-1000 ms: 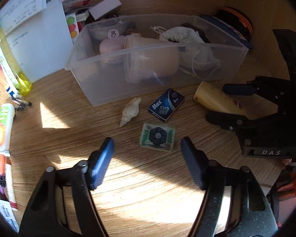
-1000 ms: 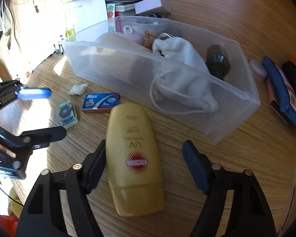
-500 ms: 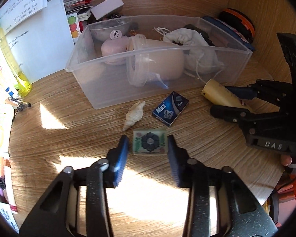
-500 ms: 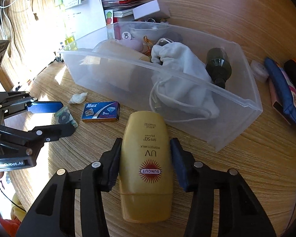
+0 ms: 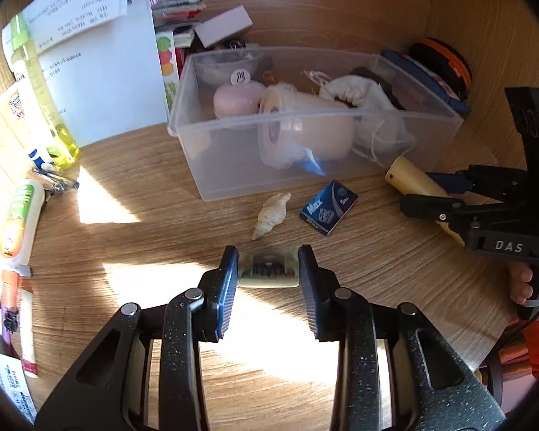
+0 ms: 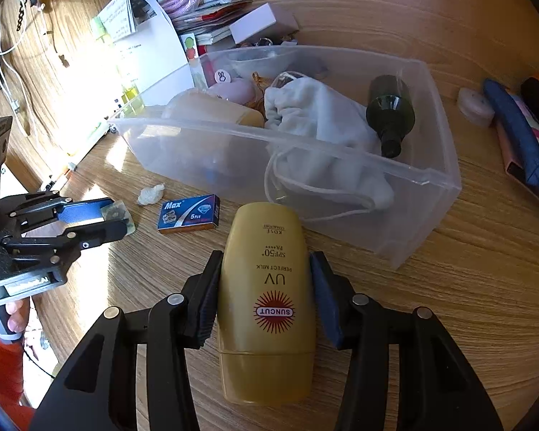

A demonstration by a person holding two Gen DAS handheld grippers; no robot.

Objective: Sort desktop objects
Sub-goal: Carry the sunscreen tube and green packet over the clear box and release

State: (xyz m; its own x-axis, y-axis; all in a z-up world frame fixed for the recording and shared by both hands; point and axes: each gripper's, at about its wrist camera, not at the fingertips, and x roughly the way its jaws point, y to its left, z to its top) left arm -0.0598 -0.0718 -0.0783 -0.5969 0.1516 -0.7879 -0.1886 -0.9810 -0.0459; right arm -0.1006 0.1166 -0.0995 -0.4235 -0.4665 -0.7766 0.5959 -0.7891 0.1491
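My left gripper [image 5: 268, 273] is shut on a small flat green packet [image 5: 268, 272], tilted up off the wooden desk; it also shows in the right wrist view [image 6: 120, 213]. My right gripper [image 6: 264, 287] is shut on a yellow sunscreen bottle [image 6: 266, 298], which also shows in the left wrist view [image 5: 411, 179]. A clear plastic bin [image 5: 305, 176] behind them holds a white pouch [image 6: 319, 122], a pink case, a round tub and a dark bottle [image 6: 390, 111]. A blue "Max" box [image 5: 328, 206] and a seashell [image 5: 271, 212] lie on the desk in front of the bin.
Tubes and a yellow-green bottle [image 5: 43, 107] line the left edge. A white paper stand [image 5: 100, 72] and stacked books stand behind the bin. A blue pouch [image 6: 521, 136] and an orange-rimmed black disc [image 5: 442, 68] lie to the right.
Both grippers have closed: the left on the green packet, now tipped up on edge, the right on the sunscreen bottle, which has lifted slightly.
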